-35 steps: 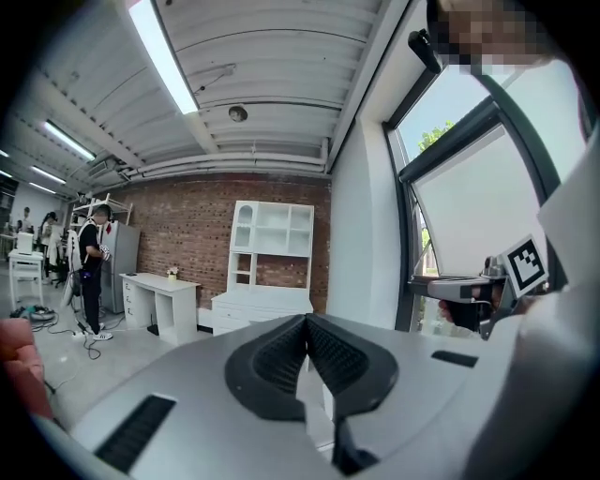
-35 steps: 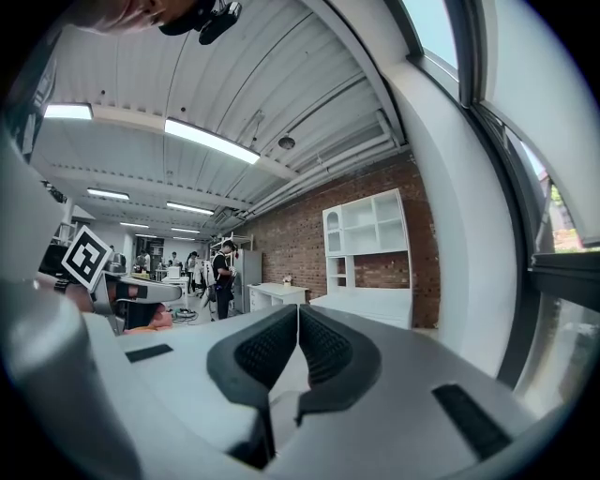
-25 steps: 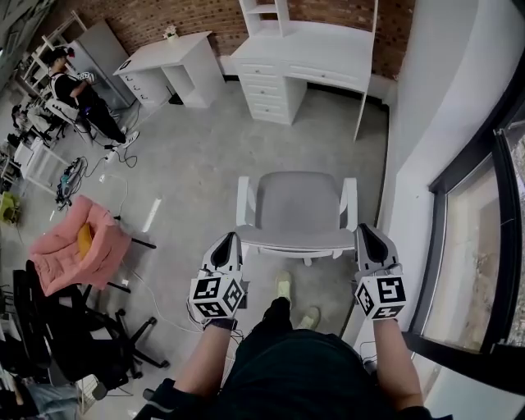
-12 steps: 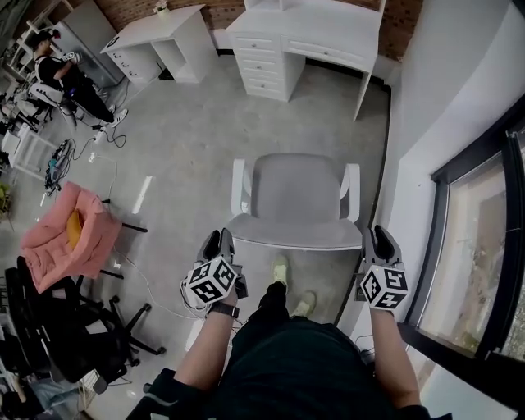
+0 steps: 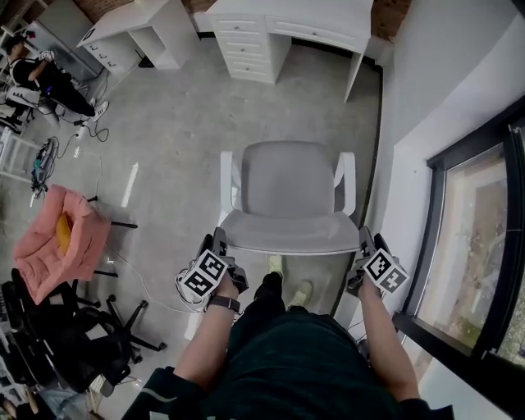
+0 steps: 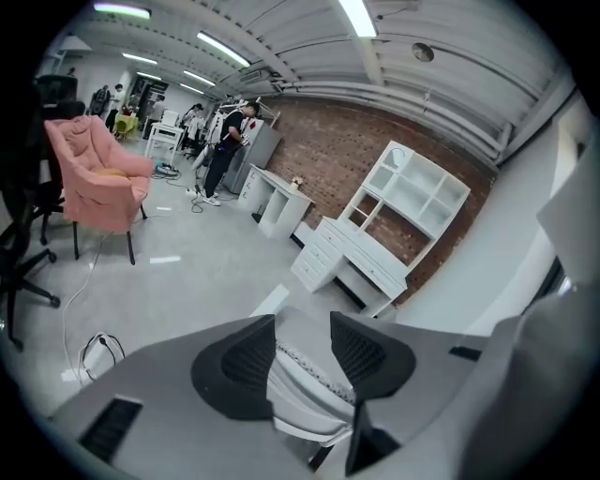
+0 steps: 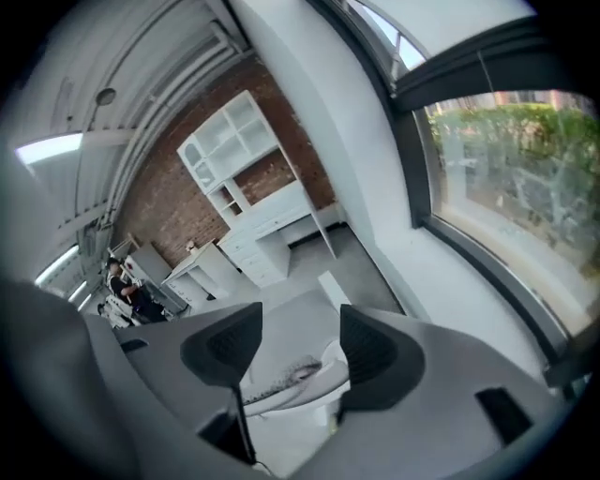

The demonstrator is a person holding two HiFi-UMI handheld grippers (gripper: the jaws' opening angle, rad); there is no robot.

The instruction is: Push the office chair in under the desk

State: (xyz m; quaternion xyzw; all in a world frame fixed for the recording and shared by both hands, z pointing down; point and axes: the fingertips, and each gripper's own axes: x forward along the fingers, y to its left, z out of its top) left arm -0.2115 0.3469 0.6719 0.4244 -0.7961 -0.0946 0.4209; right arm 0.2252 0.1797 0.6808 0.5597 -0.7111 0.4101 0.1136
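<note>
The left gripper (image 5: 215, 240) pointed forward and down at the left end of the back rim of the office chair (image 5: 287, 189). Its jaws were spread, having just been opening, and the rim showed in the gap with no pad pressing it. The right gripper (image 5: 370, 243) mirrored this at the right end, its jaws likewise just opened wide. Both forearms (image 5: 209, 344) reached forward. The chair stood well short of the white desk (image 5: 320, 16)
</note>
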